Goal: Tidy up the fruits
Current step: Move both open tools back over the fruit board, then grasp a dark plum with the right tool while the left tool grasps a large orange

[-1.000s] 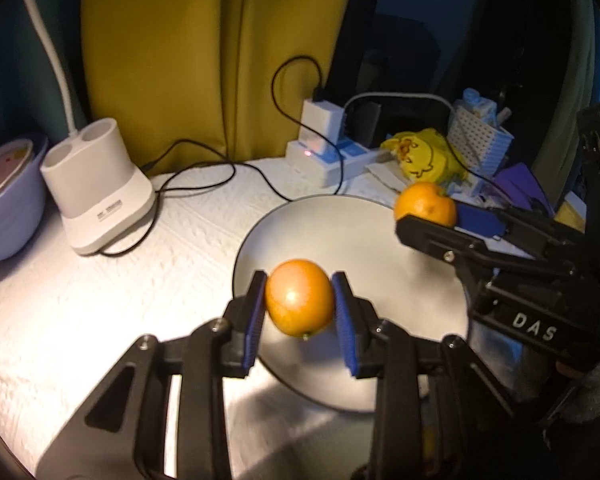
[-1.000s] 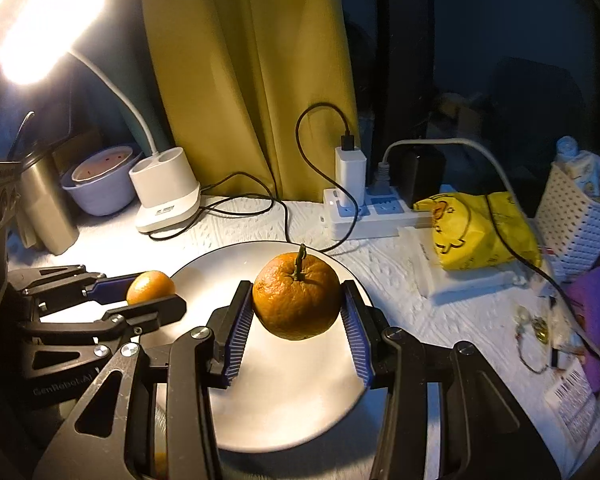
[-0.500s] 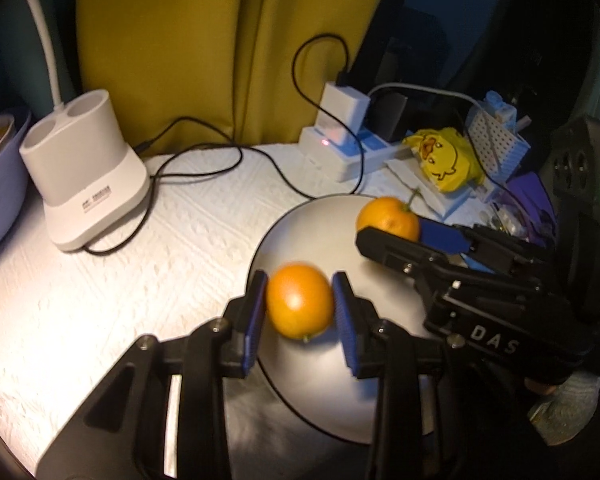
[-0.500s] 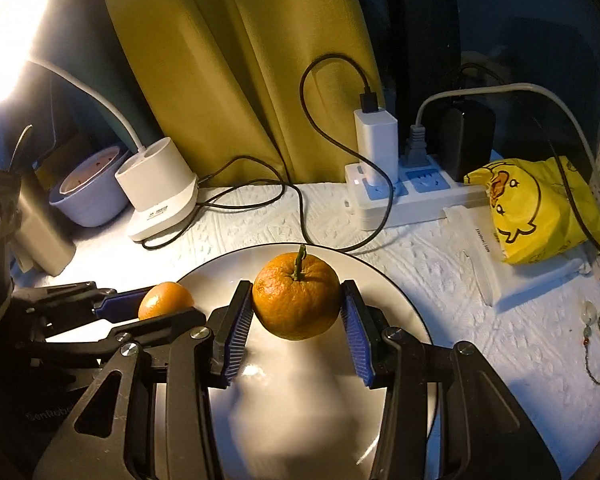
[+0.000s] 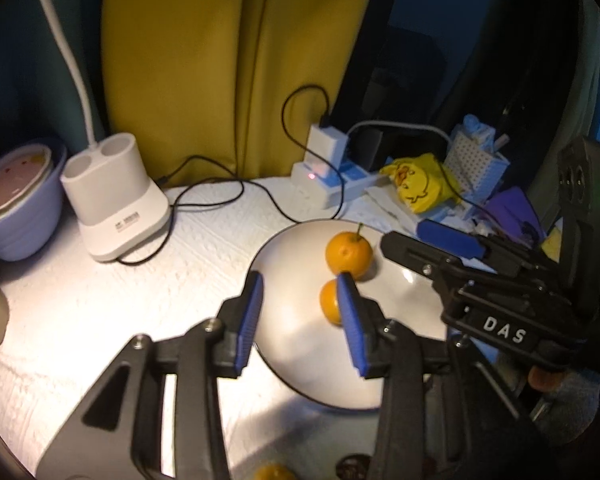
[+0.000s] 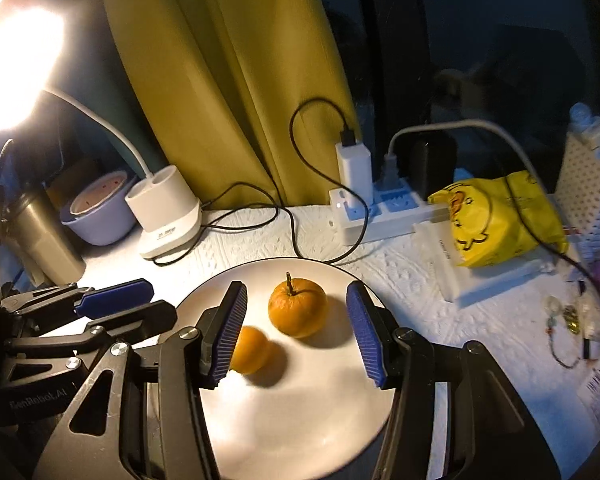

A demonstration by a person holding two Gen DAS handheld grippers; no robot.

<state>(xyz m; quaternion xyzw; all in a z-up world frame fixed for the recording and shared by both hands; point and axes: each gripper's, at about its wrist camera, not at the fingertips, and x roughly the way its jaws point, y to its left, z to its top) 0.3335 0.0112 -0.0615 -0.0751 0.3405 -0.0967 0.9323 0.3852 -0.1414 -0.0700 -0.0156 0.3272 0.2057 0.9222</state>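
Left gripper (image 5: 300,320): black plastic frame, two flat fingers faced with ribbed blue pads. Jaws have just been opening and stand apart, gripping nothing; the smooth orange (image 5: 329,302) shows past the right-hand pad, resting on the plate, partly hidden by that pad.

Right gripper (image 6: 298,330): same build, black frame, ribbed blue pads. Jaws have just been opening and stand wide, released. The stemmed orange (image 6: 298,307) sits on the plate between them, clear of both pads (a gap shows on each side).

Smooth orange (image 6: 251,350): round, glossy skin, no stem seen; on the plate, just beside the stemmed orange, its edge covered by the right gripper's left-hand pad in the right wrist view.

Stemmed orange (image 5: 348,253): slightly flattened globe, dimpled rind, short brown stem pointing up.

Plate (image 6: 300,420): round, pale, smooth glaze, shallow rim; lies on a white textured table cover (image 5: 100,300).

Beyond the plate:
- Lamp base (image 5: 118,196): white matt plastic, two round wells, curved white neck; lit head in the right wrist view.
- Lilac bowl (image 5: 18,216): rounded, at far left.
- Power strip (image 6: 380,212): white, with a white charger, black cable looping across the cover.
- Yellow bag (image 6: 500,220): crinkled, duck print.
- Curtain (image 5: 220,60): mustard fabric, vertical folds.
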